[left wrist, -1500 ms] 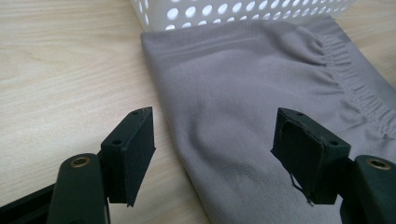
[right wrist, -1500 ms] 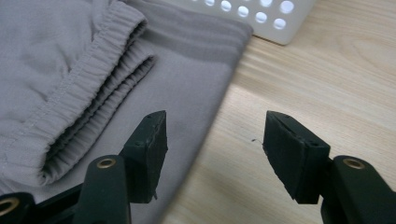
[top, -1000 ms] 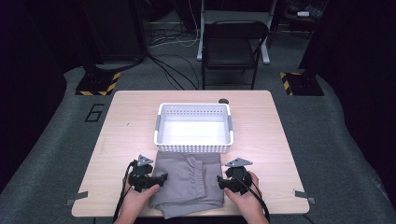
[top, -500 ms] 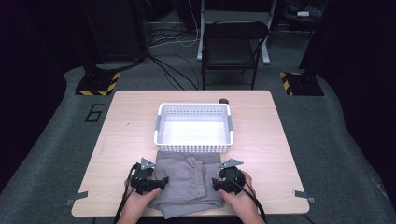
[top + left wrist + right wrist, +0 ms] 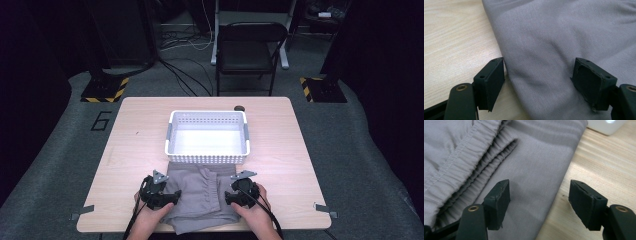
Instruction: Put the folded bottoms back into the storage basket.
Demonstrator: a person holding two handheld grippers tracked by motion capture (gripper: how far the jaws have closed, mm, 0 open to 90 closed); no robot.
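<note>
A folded grey garment (image 5: 197, 200) with an elastic waistband lies at the table's near edge, in front of a white basket (image 5: 207, 159). My left gripper (image 5: 174, 196) stands open at its left edge. In the left gripper view (image 5: 539, 75), one jaw is over bare wood and the other over the cloth (image 5: 564, 37). My right gripper (image 5: 228, 197) is open at the garment's right edge. In the right gripper view (image 5: 539, 195) its jaws have just been opening. They straddle the fold of the cloth (image 5: 534, 157) without pressing on it.
The wooden table (image 5: 140, 150) has bare wood to the left and right of the basket. A small dark round object (image 5: 239, 107) lies behind the basket. A black chair (image 5: 247, 50) stands beyond the far edge. The basket's corner (image 5: 606, 126) shows in the right gripper view.
My right gripper has edged a little to the left, onto the garment's right edge. The left hand and the cloth look unchanged.
</note>
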